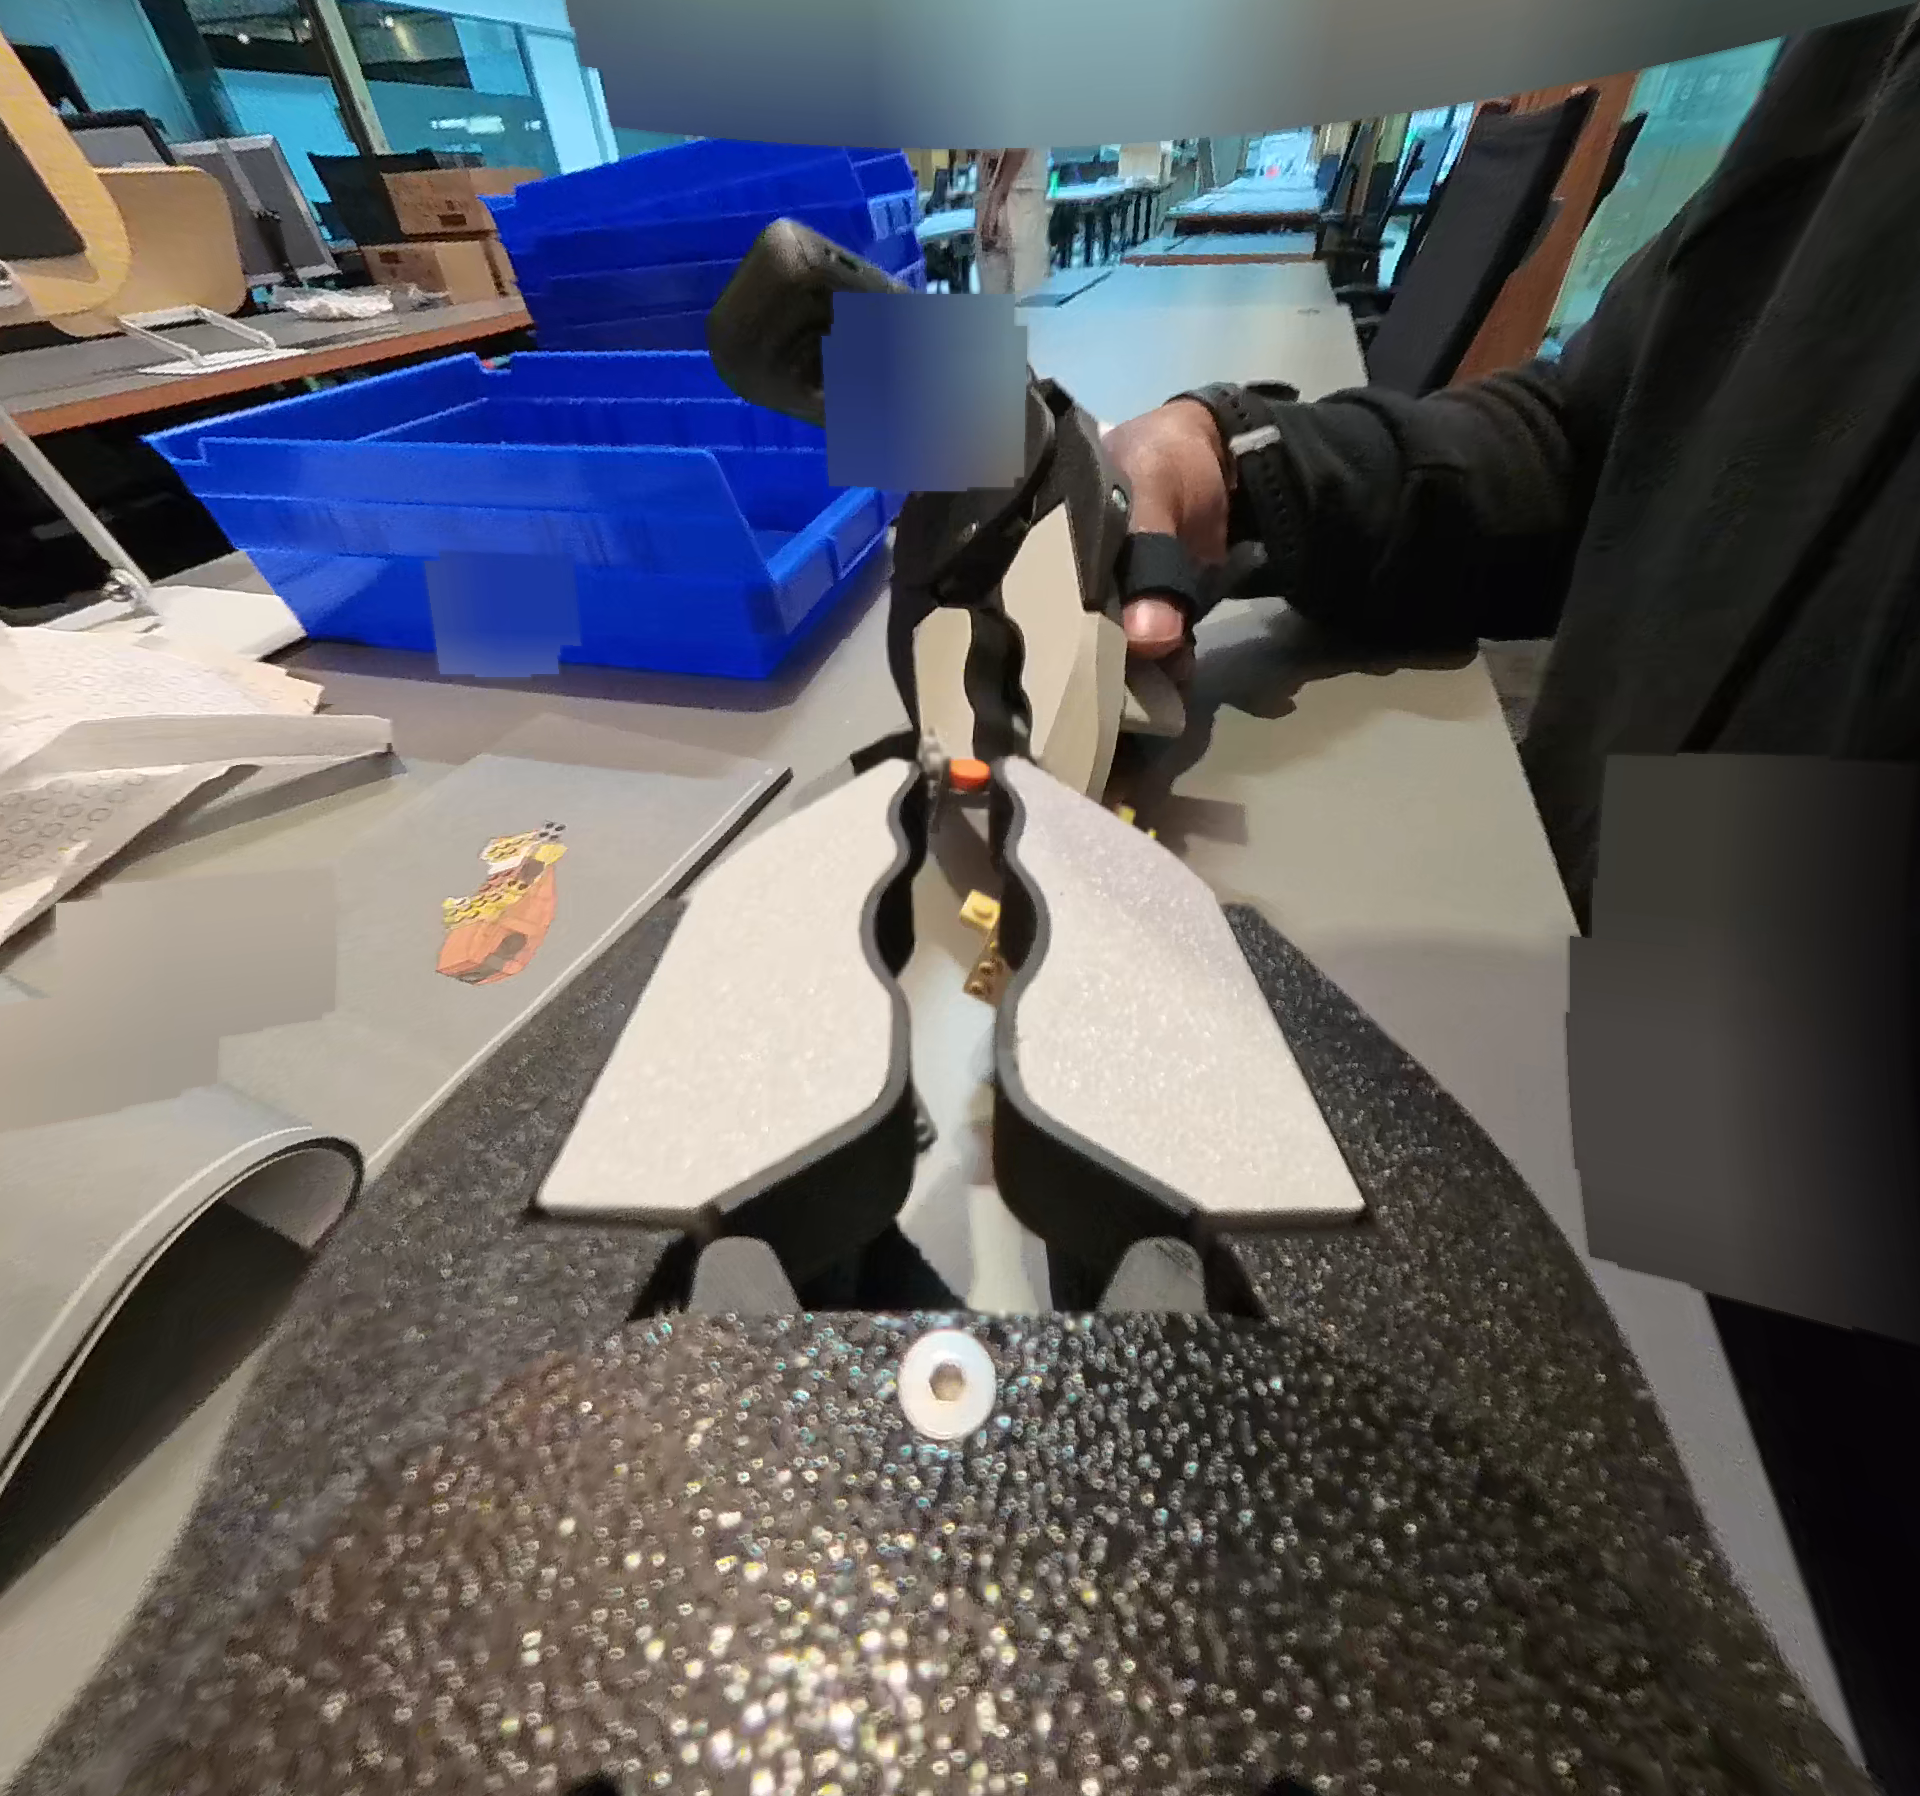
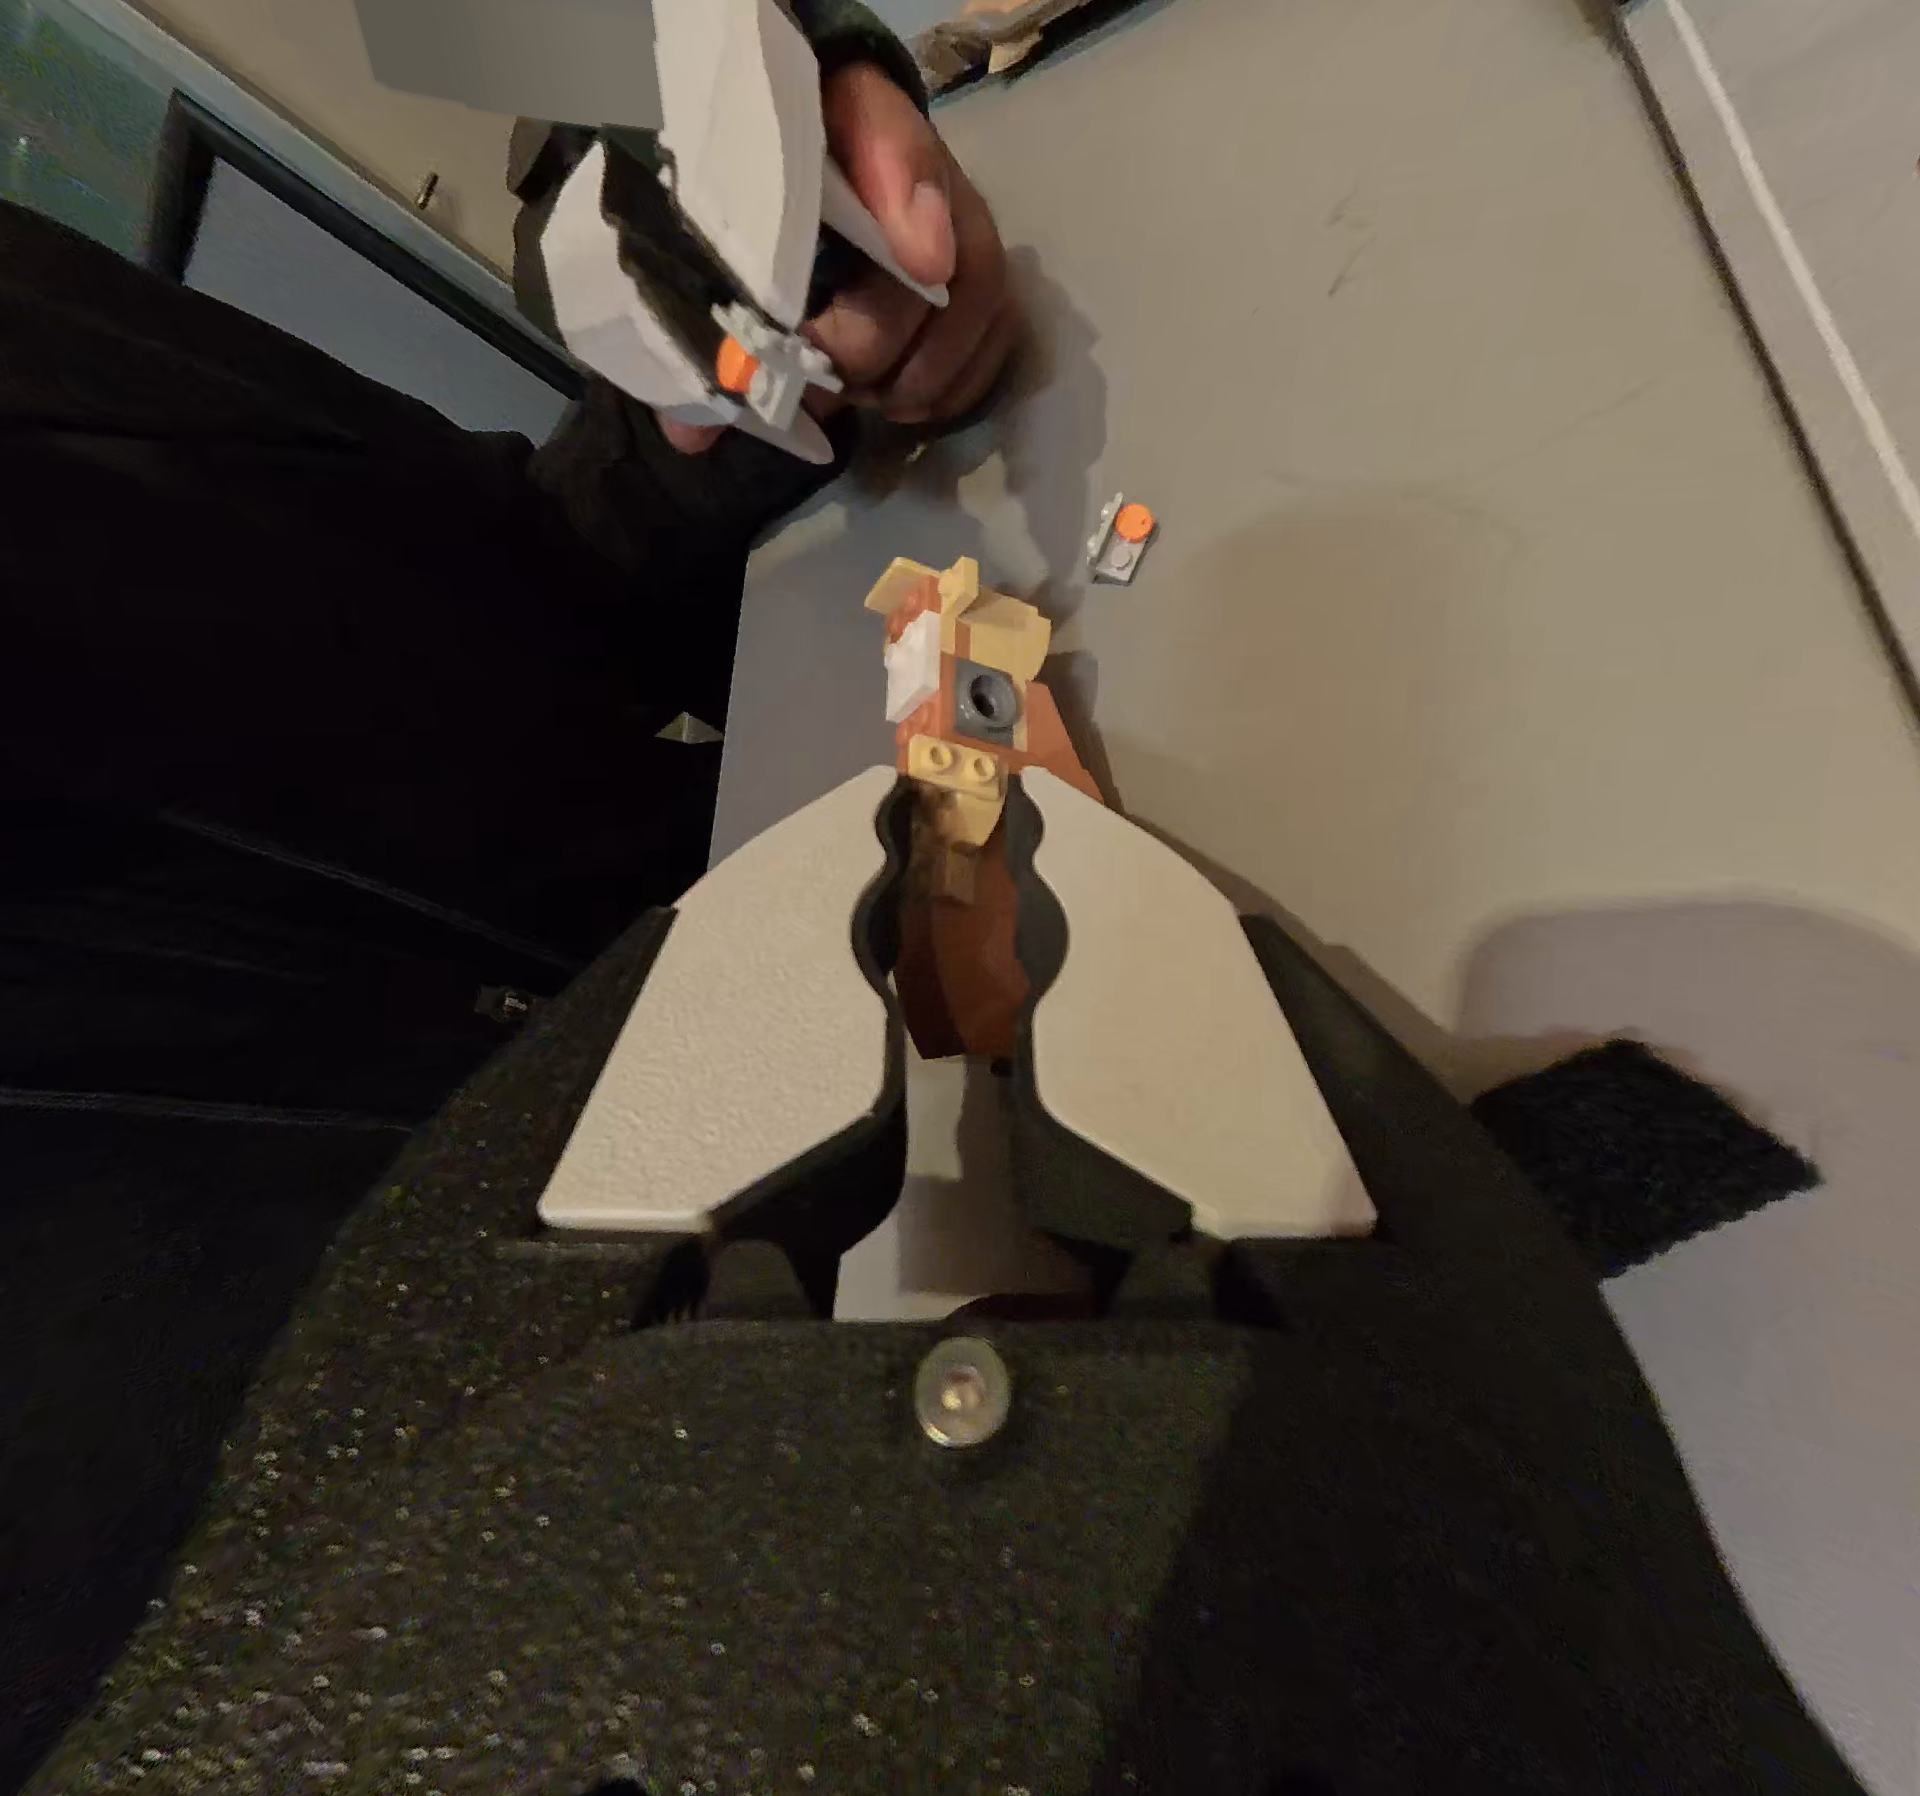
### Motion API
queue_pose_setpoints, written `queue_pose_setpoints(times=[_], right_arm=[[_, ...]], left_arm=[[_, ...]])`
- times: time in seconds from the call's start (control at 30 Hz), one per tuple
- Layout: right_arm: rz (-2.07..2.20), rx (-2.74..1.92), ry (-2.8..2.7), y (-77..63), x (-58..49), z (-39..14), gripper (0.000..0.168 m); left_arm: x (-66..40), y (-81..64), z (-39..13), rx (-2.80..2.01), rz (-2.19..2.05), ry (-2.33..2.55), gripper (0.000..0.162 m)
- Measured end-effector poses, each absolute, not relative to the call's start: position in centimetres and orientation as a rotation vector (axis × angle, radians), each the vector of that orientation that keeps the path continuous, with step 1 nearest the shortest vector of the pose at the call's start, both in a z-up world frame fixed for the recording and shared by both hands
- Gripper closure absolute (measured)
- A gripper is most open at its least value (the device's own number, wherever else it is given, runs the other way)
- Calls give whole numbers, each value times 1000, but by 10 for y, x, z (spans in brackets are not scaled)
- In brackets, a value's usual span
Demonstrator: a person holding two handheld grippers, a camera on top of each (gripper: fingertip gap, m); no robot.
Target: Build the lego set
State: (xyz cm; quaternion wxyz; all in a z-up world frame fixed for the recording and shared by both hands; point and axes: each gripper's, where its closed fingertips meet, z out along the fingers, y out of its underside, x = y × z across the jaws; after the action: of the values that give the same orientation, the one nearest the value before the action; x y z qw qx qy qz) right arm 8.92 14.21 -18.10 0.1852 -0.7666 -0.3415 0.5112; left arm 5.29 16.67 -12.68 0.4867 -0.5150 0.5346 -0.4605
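My right tongs (image 2: 951,811) clench the brown-and-tan model (image 2: 961,707), which juts past their tips above the bench (image 2: 1351,396). Up-left of the model, my left tongs (image 2: 774,385) pinch a grey piece (image 2: 769,375) with an orange stud. A matching spare (image 2: 1122,541) lies just right of the model. Blue bins (image 1: 540,520) sit beyond; their contents are hidden.

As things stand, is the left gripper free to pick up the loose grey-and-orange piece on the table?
Probably not: the left gripper is shut on its own grey-and-orange part. The loose piece lies uncovered on the table.
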Motion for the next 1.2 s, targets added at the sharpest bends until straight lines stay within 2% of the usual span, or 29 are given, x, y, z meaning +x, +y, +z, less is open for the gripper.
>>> queue_pose_setpoints(times=[0.37, 1.2], right_arm=[[1613, -2080, -960, 139, 88, -171, 152], [1673, -1985, -978, 131, 85, -162, 152]], left_arm=[[58, 160, -151, -1364, -1144, 1496, 152], [58, 148, -145, -1331, -1383, 1555, 152]])
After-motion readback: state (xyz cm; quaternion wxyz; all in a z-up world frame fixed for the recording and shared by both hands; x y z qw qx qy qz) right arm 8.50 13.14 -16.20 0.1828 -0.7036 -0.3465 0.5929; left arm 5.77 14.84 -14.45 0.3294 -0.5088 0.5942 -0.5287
